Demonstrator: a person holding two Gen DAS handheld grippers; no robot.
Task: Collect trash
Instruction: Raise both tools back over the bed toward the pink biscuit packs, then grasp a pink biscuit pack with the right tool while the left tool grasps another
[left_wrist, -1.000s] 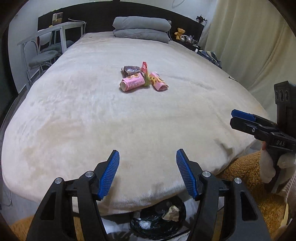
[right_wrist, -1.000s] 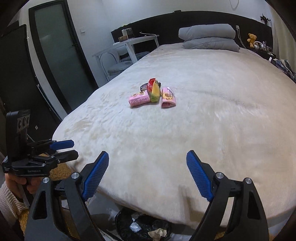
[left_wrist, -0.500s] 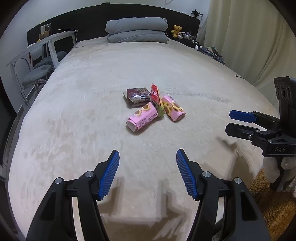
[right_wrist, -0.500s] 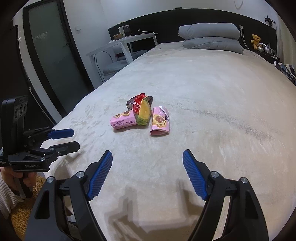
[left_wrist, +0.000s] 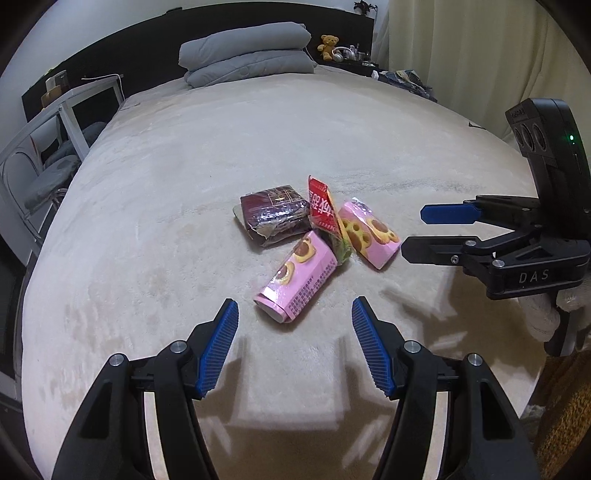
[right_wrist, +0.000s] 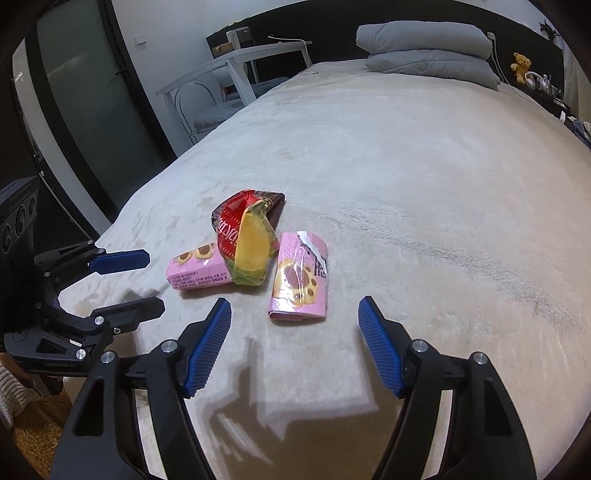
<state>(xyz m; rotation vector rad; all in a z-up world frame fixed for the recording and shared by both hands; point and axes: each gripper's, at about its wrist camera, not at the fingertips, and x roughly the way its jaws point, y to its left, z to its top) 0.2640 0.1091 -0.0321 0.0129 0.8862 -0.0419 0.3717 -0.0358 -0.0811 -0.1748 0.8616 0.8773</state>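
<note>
Nothing was collected yet: all the trash lay mid-bed (left_wrist: 155, 192) in one touching heap. I counted 4 pcs: 2 pink cookie boxes (left_wrist: 295, 280) (right_wrist: 300, 278), 1 dark wrapper (left_wrist: 275, 216), 1 red-yellow snack bag (right_wrist: 247, 240). Left gripper (left_wrist: 293, 345) & right gripper (right_wrist: 293, 341) both hung w/ jaws wide, empty, just short of the pile.

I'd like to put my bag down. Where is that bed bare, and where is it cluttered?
Bare blanket stretches from the wrappers to the pillows, and on both sides. Crowded: the middle, where two pink packs, a brown packet and a red wrapper touch.
</note>
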